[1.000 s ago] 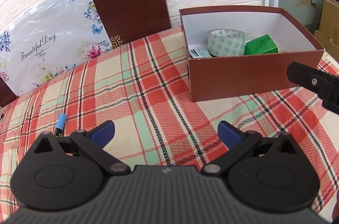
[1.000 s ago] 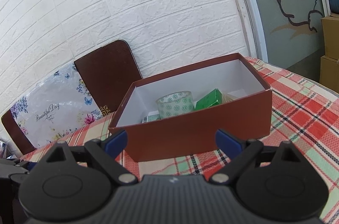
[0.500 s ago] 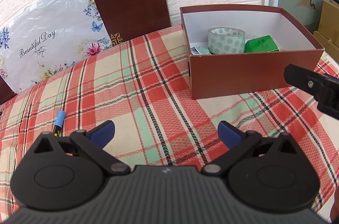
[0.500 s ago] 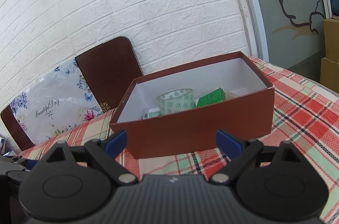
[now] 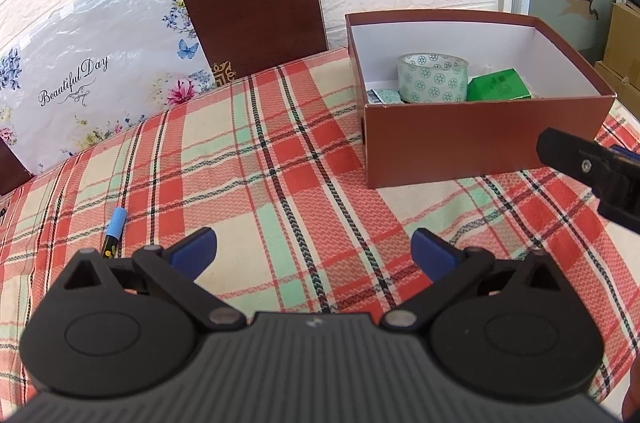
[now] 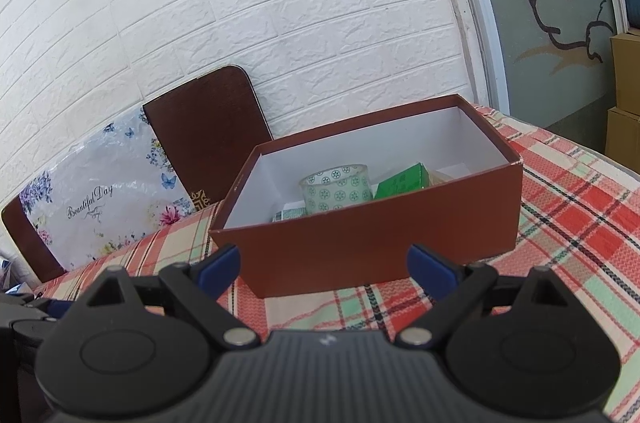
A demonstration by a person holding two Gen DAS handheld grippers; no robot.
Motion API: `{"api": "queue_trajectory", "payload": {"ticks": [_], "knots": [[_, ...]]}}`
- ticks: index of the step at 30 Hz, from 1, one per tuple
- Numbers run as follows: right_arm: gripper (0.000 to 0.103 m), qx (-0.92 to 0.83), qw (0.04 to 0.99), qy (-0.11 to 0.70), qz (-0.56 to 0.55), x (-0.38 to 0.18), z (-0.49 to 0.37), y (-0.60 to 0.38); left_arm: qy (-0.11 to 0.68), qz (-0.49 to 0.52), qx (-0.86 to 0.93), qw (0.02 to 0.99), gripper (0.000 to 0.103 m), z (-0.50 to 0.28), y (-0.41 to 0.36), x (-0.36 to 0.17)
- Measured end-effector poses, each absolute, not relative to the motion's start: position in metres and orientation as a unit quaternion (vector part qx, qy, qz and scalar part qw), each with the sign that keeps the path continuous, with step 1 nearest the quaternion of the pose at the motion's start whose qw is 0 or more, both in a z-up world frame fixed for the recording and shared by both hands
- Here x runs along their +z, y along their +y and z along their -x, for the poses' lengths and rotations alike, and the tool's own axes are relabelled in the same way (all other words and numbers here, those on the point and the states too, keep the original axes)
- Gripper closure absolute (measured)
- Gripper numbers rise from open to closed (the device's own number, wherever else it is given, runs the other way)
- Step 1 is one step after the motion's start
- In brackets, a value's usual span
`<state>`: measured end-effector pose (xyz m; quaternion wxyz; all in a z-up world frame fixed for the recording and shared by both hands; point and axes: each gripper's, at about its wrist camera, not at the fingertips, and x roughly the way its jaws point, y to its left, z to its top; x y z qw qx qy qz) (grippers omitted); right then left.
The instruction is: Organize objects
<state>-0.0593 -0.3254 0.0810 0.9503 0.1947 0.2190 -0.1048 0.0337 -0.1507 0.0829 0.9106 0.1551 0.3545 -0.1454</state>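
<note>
Left wrist: box [image 5: 480, 139] holds tape roll [image 5: 433, 77], green carton [image 5: 498, 85]; both claws spread, empty.

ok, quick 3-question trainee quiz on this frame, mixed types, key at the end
1. True or false: the tape roll lies inside the box.
2. Which loose item lies on the tablecloth outside the box? A) marker B) scissors C) cup
3. Fill in: both the left gripper and right gripper are ____ and hold nothing.

Key: 1 true. 2 A, the marker, left of the left gripper. 3 open.
</note>
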Motion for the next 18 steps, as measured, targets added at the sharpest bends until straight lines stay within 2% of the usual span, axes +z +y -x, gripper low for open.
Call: {"api": "queue_trajectory", "payload": {"ticks": [18], "knots": [[0.008,-0.093,0.951,0.230,-0.182,0.080,0.051,-0.318,0.354,-0.138,-0.131,0.916,0.000,-0.037,-0.138,0.085]]}}
